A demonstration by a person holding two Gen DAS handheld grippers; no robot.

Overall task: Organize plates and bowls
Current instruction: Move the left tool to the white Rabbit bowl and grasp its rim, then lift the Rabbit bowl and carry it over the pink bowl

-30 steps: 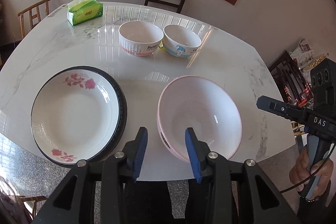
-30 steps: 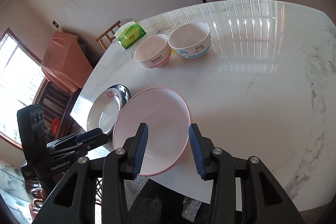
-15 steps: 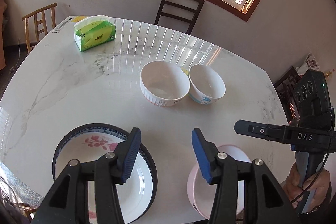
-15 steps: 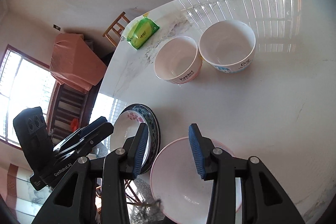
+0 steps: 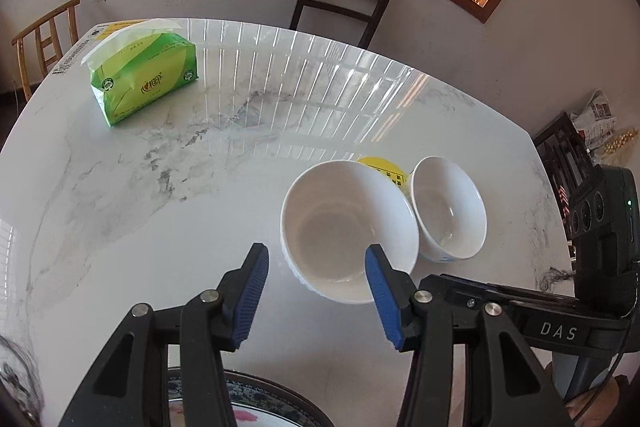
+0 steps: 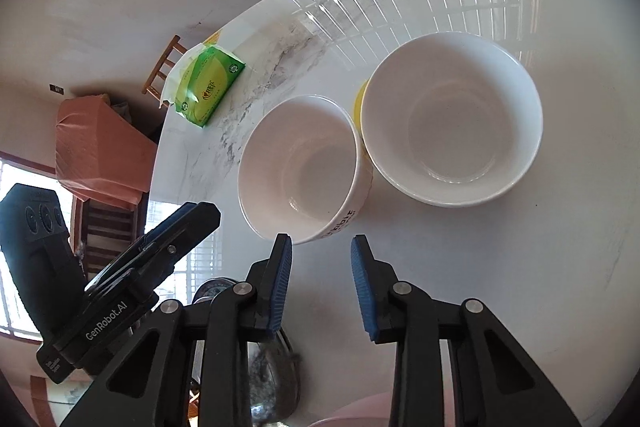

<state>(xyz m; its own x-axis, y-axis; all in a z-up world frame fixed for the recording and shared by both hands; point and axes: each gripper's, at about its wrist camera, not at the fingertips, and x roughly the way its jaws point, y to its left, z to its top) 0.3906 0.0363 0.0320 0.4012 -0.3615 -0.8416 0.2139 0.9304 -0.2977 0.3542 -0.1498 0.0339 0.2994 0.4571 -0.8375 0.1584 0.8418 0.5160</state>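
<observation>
Left gripper gapes empty at centre-bottom, so I'd pinch the stiff, slick, breakable bowl by its near rim.

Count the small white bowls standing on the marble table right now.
2. The Rabbit bowl is nearer the green tissue pack; the second bowl is right beside it, away from the pack. A larger pink bowl may lie mostly below the frame.
</observation>
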